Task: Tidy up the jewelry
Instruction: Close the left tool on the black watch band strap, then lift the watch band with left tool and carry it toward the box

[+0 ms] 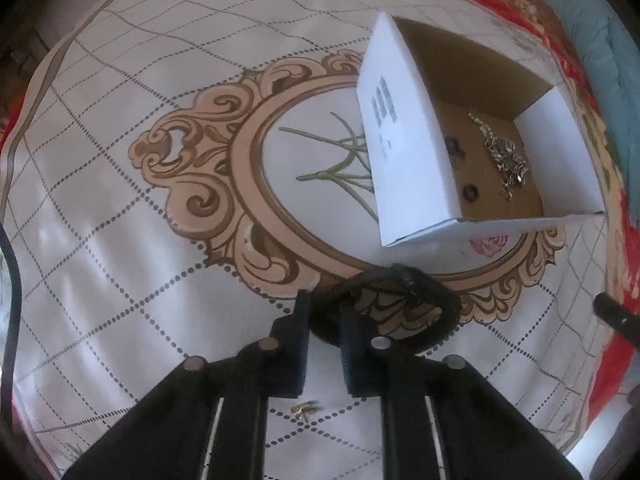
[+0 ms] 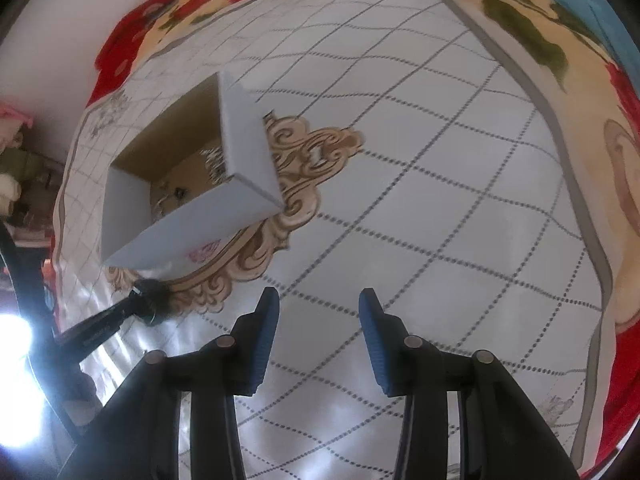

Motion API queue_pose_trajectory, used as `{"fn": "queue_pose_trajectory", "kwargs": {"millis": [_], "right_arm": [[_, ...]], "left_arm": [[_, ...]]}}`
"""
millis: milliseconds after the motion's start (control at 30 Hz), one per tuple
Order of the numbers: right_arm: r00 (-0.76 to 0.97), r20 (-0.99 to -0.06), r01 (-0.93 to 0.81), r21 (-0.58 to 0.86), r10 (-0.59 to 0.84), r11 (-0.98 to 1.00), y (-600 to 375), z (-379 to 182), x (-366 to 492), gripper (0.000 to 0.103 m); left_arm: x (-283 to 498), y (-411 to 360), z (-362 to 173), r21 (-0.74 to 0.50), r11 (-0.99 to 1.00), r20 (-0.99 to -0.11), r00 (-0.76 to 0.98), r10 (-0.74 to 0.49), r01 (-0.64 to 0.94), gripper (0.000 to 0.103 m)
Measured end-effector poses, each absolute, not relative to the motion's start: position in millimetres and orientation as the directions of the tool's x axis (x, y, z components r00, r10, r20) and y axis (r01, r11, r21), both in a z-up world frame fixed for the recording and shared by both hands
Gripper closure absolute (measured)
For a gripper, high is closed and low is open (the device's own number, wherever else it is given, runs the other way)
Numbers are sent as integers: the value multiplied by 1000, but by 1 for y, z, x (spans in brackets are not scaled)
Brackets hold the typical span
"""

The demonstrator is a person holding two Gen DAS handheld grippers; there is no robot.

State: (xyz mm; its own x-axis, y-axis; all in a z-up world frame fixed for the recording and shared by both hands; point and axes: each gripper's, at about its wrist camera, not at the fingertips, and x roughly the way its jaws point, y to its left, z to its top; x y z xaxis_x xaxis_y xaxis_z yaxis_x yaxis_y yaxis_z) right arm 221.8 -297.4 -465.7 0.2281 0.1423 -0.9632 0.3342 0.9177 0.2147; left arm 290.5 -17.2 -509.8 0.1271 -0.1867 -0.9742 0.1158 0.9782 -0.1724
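Observation:
My left gripper (image 1: 324,308) is shut on a black bangle (image 1: 416,296) and holds it just above the patterned cloth, in front of an open white cardboard box (image 1: 404,140). Inside the box lie a gold chain (image 1: 504,152) and small dark rings (image 1: 470,192). A small gold piece (image 1: 305,409) lies on the cloth under the left gripper. My right gripper (image 2: 318,300) is open and empty over the cloth, to the right of the box (image 2: 208,220). The left gripper's tip with the bangle (image 2: 154,296) shows in the right wrist view.
A white checked tablecloth (image 1: 120,240) with a tan ornate medallion covers the surface. A red floral blanket (image 2: 580,92) lies beyond its edges. A bright light glares at the left of the right wrist view. A black cable (image 1: 14,280) runs along the left edge.

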Motion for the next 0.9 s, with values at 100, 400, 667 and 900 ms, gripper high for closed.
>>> {"fn": "queue_pose_trajectory", "kwargs": {"millis": [100, 400, 667, 900], "right_arm": [[219, -961, 298, 231, 169, 926, -279, -465, 221, 59], [158, -944, 219, 320, 290, 922, -218, -469, 207, 59], [86, -923, 186, 386, 376, 904, -164, -479, 185, 59], [59, -928, 167, 373, 369, 913, -136, -497, 182, 52]], "left_arm": [[281, -6, -503, -171, 980, -973, 141, -185, 104, 95], [222, 48, -476, -142, 990, -980, 140, -143, 19, 95], [156, 77, -479, -89, 995, -993, 83, -86, -38, 95], [127, 95, -492, -73, 993, -995, 68, -67, -97, 95]]}}
